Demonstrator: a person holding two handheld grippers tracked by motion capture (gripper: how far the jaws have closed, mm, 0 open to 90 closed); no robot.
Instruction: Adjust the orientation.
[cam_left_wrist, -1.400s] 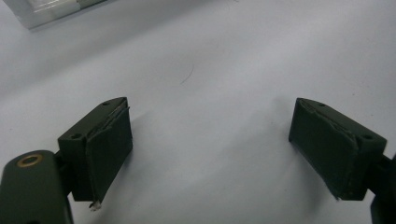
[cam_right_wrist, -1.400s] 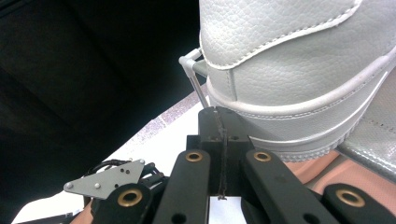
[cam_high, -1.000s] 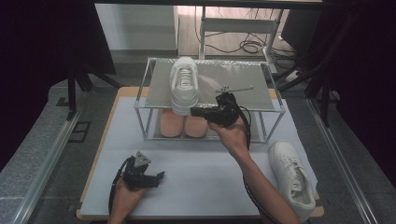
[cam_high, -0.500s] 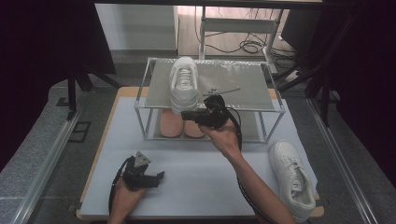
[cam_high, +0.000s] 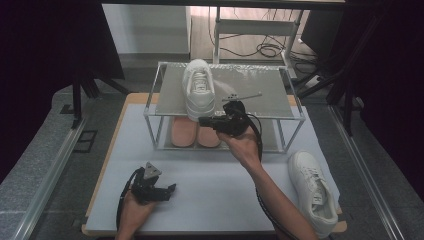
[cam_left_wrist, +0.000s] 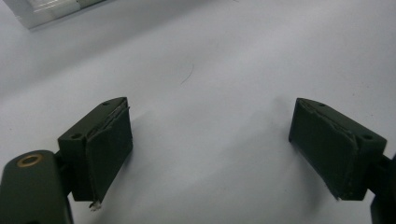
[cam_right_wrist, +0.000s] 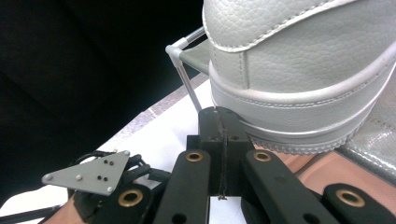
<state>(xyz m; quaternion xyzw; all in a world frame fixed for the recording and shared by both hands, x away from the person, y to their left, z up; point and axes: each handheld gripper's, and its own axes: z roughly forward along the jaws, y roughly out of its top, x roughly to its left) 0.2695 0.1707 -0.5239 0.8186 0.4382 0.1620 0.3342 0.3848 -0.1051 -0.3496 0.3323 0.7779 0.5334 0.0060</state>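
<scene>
A white sneaker (cam_high: 199, 90) stands on the top shelf of a metal rack (cam_high: 280, 95), its heel at the front edge. My right gripper (cam_high: 203, 120) is shut with nothing between its jaws and points left, its tips at the heel's sole. In the right gripper view the closed tips (cam_right_wrist: 219, 116) sit right under the sneaker's heel (cam_right_wrist: 299, 70); I cannot tell if they touch. My left gripper (cam_high: 169, 190) rests open on the white table mat (cam_high: 225, 185), near the front left. Its pads (cam_left_wrist: 109, 147) stand wide apart over bare mat.
Two pink shoe-shaped things (cam_high: 195, 132) lie under the rack's top shelf. A second white sneaker (cam_high: 312, 192) lies at the table's right front corner. The rack's corner post (cam_right_wrist: 187, 88) stands just left of the heel. Dark curtains flank the table.
My right gripper has moved left along the rack's front edge, up to the heel of the sneaker on top. The left gripper has stayed where it was.
</scene>
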